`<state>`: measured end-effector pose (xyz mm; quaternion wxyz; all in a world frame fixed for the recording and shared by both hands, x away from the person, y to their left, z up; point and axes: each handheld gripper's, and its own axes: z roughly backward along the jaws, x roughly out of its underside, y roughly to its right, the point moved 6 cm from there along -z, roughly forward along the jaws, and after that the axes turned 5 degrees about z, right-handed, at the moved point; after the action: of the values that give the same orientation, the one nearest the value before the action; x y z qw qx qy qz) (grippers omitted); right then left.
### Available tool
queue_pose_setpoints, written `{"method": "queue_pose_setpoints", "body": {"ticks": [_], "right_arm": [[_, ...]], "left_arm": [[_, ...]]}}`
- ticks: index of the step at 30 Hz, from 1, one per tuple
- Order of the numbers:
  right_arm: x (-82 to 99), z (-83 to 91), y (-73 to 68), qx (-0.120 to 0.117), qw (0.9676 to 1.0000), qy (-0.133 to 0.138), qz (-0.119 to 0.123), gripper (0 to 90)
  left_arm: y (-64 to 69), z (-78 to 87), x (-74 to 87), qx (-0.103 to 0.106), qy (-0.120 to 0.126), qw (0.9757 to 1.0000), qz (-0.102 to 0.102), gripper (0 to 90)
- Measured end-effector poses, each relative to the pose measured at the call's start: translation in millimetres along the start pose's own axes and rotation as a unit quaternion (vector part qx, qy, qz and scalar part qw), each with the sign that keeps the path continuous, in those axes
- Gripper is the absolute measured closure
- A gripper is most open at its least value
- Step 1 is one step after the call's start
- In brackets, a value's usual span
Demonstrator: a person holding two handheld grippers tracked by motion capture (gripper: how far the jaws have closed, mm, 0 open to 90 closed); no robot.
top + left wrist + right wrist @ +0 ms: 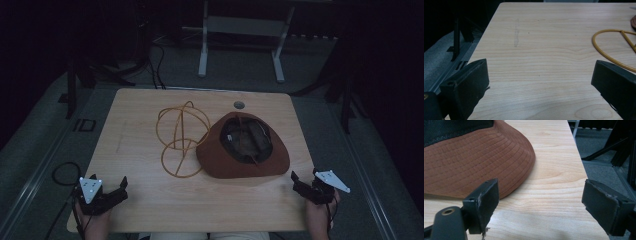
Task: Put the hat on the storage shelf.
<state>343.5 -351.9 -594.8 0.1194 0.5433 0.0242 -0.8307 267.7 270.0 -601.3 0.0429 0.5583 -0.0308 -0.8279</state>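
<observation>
A brown brimmed hat lies upside down right of the table's middle, its dark lining facing up; its stitched brim is close in the right gripper view. A yellow wire hat stand lies on its side left of the hat, and its ring reaches into the left gripper view. My left gripper rests open at the front left corner, nothing between its jaws. My right gripper is open at the front right edge, just right of the hat's brim, holding nothing.
The wooden table has a round cable grommet near its far edge. A white desk frame stands beyond on the grey carpet. Dark stand legs flank the table. The room is dim.
</observation>
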Motion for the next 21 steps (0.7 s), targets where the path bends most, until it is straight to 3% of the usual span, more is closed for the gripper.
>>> {"method": "queue_pose_setpoints", "body": {"ticks": [6, 9, 12, 16, 19, 21], "right_arm": [[2.0, -2.0, 2.6, 0.019, 0.9994, -0.022, -0.016, 14.7], [1.9, -0.8, 3.9, 0.041, 0.9988, -0.020, -0.015, 14.7], [2.2, -0.6, 3.8, 0.044, 0.9987, -0.021, -0.016, 14.6], [-2.0, 0.5, 2.1, 0.027, 0.9993, -0.021, -0.013, 14.6], [-11.2, 3.0, 1.6, 0.010, 0.9993, -0.011, -0.034, 14.6], [-14.9, 1.6, -0.9, 0.001, 0.9994, -0.014, -0.031, 14.6]], "left_arm": [[0.2, -0.7, 0.7, 0.000, -0.006, 1.0000, -0.002, 2.0], [0.2, -0.6, 0.6, 0.000, -0.006, 1.0000, -0.002, 2.0], [1.0, -1.0, 1.1, 0.003, -0.008, 0.9999, -0.006, 2.0], [2.0, -1.8, 1.6, 0.005, -0.010, 0.9999, -0.008, 2.0], [1.6, -1.7, 1.4, 0.004, -0.009, 0.9999, -0.007, 2.0], [1.7, -1.0, 0.5, 0.006, -0.007, 1.0000, 0.001, 2.0]]}}
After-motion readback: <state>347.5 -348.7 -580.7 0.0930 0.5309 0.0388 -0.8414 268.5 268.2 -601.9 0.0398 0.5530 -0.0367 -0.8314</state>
